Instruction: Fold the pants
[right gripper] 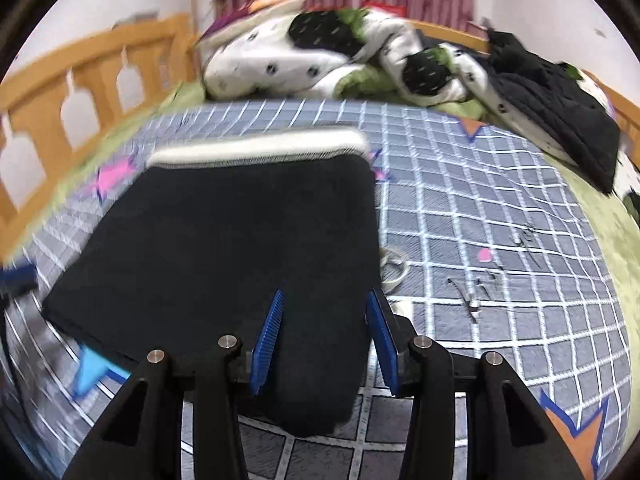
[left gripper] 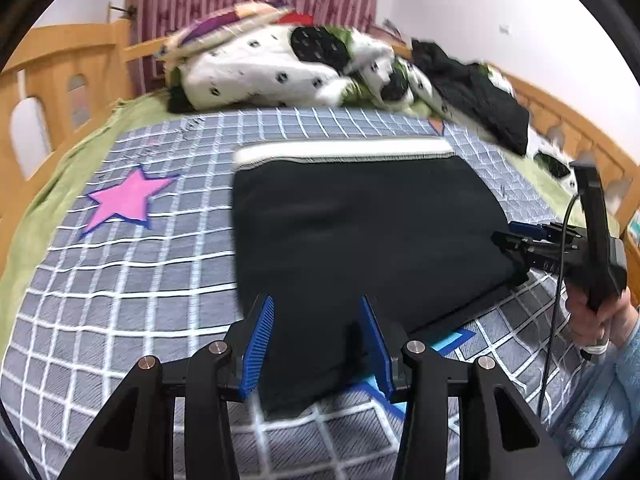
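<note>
Black pants [left gripper: 360, 220] [right gripper: 240, 240] lie folded into a thick rectangle on the checked quilt, with a white fleece band [left gripper: 344, 148] [right gripper: 260, 146] showing along the far edge. My left gripper [left gripper: 317, 300] has the near left corner drawn up between its blue pads, and the cloth fills the gap. My right gripper [right gripper: 326, 294] holds the near right corner the same way. The left wrist view shows the right gripper [left gripper: 508, 240] from the side at the pants' right edge, held by a hand [left gripper: 592, 320].
The grey checked quilt [left gripper: 120, 280] with star patches covers the bed. A heap of spotted bedding [left gripper: 280, 64] and a black garment [left gripper: 480, 100] lie at the far end. Wooden rails [left gripper: 60, 80] run along both sides. Small clips [right gripper: 472, 300] and a ring [right gripper: 394, 268] lie right of the pants.
</note>
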